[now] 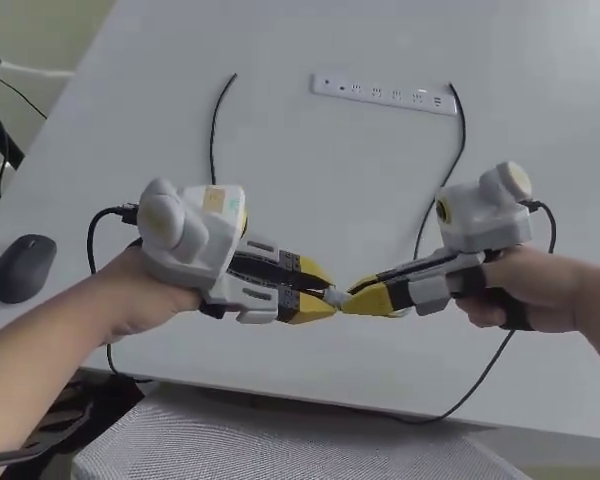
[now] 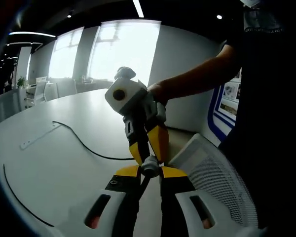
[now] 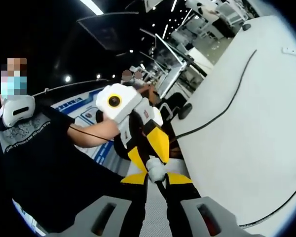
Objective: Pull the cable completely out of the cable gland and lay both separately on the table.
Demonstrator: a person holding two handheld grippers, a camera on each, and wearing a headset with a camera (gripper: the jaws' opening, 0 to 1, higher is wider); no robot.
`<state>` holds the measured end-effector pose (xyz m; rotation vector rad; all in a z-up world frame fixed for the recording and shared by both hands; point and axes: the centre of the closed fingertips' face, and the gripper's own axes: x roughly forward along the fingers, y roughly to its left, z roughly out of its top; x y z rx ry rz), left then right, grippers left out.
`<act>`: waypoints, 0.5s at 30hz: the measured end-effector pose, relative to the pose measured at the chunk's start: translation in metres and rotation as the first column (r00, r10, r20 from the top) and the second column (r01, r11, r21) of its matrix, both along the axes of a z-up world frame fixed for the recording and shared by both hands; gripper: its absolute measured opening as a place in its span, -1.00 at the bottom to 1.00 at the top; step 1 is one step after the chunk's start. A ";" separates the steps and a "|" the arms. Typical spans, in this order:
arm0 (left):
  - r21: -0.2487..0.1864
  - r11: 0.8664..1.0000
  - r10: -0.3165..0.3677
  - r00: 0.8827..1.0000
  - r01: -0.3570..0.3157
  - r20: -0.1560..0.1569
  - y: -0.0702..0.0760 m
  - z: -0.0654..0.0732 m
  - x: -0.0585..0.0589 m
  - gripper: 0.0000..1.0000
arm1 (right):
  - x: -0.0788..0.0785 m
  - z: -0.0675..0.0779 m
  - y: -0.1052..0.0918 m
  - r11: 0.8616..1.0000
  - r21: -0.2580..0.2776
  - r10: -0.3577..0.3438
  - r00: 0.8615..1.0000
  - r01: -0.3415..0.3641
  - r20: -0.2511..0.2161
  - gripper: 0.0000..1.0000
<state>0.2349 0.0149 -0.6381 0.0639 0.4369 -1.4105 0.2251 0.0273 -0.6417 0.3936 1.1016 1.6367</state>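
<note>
At nine o'clock, clamped in the left hand-held gripper (image 1: 315,300): seemingly the small, rigid cable gland (image 1: 332,296), mid-air above the table (image 1: 310,180). At three o'clock, pinched shut in the right hand-held gripper (image 1: 358,298): seemingly the thin, limp cable (image 3: 162,189). Light, probably slick; best gripped close beside the gland.

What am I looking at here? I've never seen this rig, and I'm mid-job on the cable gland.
No robot: a person holds a claw in each hand. The head view comes from their headset; the two round views ride on the claws, each looking along its own jaws. The left claw and right claw meet tip to tip in the air, with the small pale cable gland and its black cable between them; which claw pinches which part I cannot tell. On the white table lie a power strip and a mouse.
</note>
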 end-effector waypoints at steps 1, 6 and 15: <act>-0.003 1.000 0.002 1.000 -0.002 -0.002 0.000 0.000 0.001 -0.71 | 0.001 0.001 -0.001 1.000 0.000 0.000 1.000 0.000 0.001 -0.82; -0.016 1.000 0.023 1.000 -0.023 -0.019 0.002 0.002 0.005 -0.71 | 0.007 0.001 0.000 1.000 0.018 -0.012 0.991 0.009 0.132 -0.83; -0.040 0.998 0.053 0.995 -0.057 -0.088 0.005 -0.001 0.010 -0.71 | 0.009 0.000 0.002 0.999 -0.043 0.028 0.894 -0.010 0.447 -0.83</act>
